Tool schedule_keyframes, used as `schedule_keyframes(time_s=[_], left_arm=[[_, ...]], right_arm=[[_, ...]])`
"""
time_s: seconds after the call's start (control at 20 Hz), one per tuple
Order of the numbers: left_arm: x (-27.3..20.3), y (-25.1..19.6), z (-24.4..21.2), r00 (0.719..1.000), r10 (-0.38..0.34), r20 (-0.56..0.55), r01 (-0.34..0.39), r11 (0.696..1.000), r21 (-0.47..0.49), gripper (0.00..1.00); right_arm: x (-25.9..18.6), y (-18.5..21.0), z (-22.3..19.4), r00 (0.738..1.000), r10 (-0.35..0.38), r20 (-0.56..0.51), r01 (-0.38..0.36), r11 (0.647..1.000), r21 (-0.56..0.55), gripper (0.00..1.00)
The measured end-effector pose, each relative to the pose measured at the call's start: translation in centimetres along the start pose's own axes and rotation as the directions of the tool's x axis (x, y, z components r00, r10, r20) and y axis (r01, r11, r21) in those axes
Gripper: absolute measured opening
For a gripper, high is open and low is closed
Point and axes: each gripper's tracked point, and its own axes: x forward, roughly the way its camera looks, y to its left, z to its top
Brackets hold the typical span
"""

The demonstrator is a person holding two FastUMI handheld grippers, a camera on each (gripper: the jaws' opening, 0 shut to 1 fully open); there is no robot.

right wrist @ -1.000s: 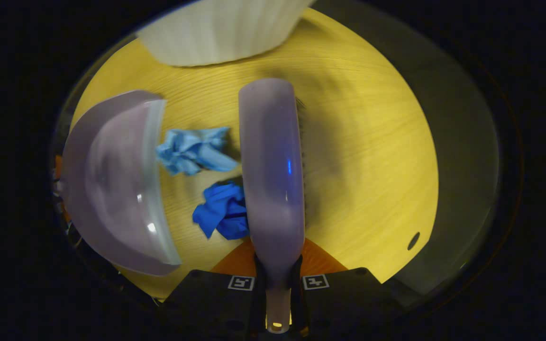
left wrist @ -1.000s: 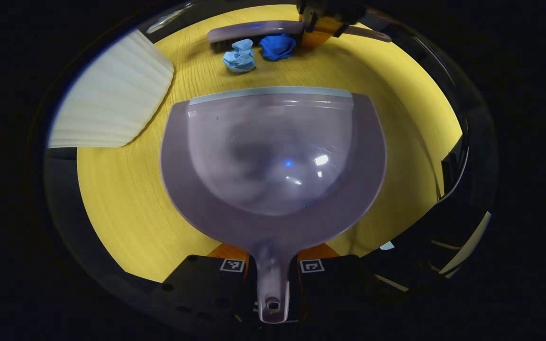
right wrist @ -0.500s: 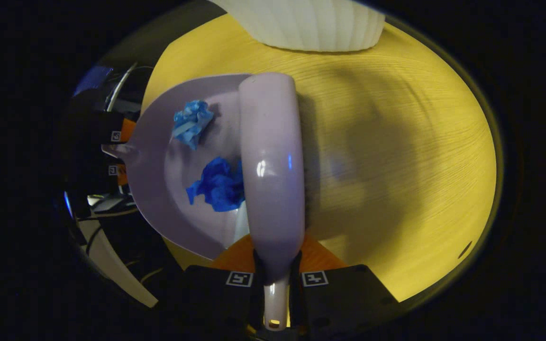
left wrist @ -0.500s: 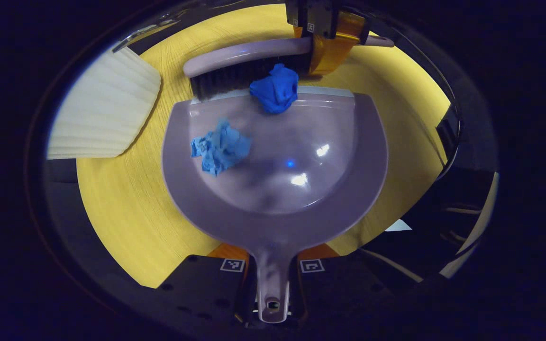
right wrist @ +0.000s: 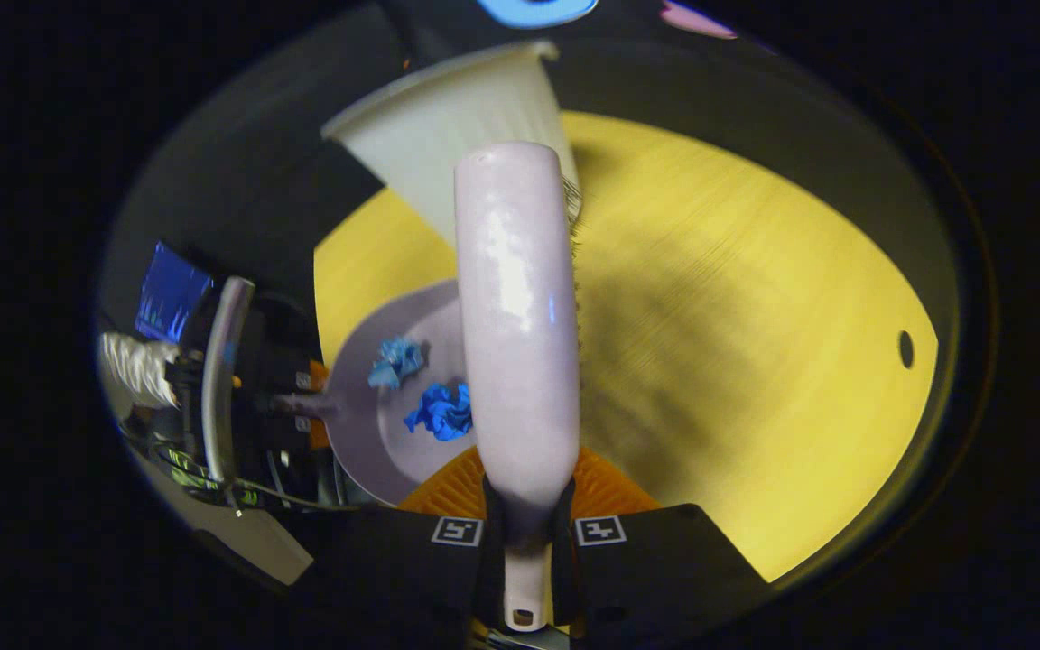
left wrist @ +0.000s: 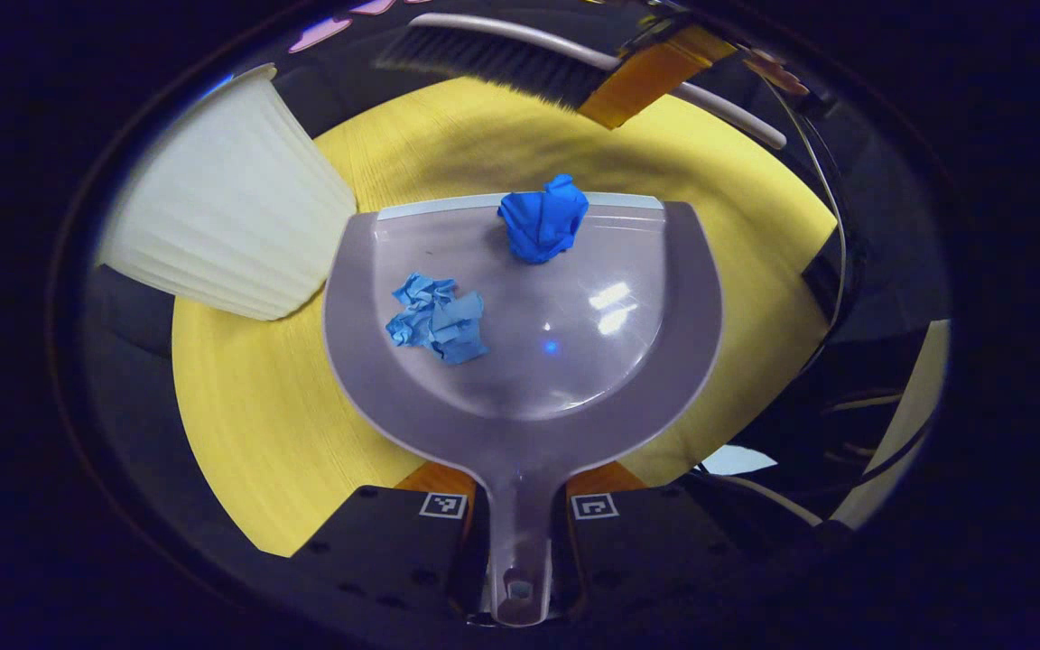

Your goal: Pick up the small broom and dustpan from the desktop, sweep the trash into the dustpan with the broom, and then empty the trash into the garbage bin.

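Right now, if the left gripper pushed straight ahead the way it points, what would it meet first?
The left gripper already clamps the dustpan handle, so the pan leads. Beyond its front lip lies bare yellow desktop; the white bin stands off to the side. Depth is unclear.

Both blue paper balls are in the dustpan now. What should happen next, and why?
Probably carry the dustpan toward the white bin and tip it. The dark ball sits near the front lip, so keep the pan level. The broom is already lifted clear.
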Motion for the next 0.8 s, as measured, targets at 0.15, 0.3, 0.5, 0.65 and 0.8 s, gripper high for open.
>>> schedule_keyframes(time_s=[0.15, 0.3, 0.5, 0.65, 0.8], left_arm=[[-0.7, -0.7, 1.6, 0.991, -0.002, 0.134, 0.008, 0.999, -0.045, 0.26], [-2.7, 0.3, 4.7, 0.963, 0.032, 0.269, -0.023, 0.999, -0.036, 0.26], [-8.3, 6.7, 9.0, 0.919, 0.172, 0.355, -0.184, 0.983, 0.002, 0.25], [-14.5, 16.9, 12.2, 0.853, 0.383, 0.355, -0.426, 0.904, 0.048, 0.25], [-18.4, 26.1, 13.4, 0.755, 0.589, 0.289, -0.643, 0.751, 0.150, 0.24]], right_arm=[[-10.1, -1.7, 1.8, 0.966, -0.085, 0.246, 0.060, 0.992, 0.107, 0.22], [-15.6, -1.3, -2.2, 0.910, -0.172, 0.377, 0.120, 0.980, 0.155, 0.22], [-15.9, -1.6, -6.5, 0.855, -0.236, 0.461, 0.156, 0.966, 0.205, 0.22], [-18.1, -1.4, -8.8, 0.836, -0.241, 0.493, 0.134, 0.961, 0.242, 0.22], [-18.8, -2.3, -9.1, 0.830, -0.264, 0.491, 0.140, 0.951, 0.275, 0.22]])
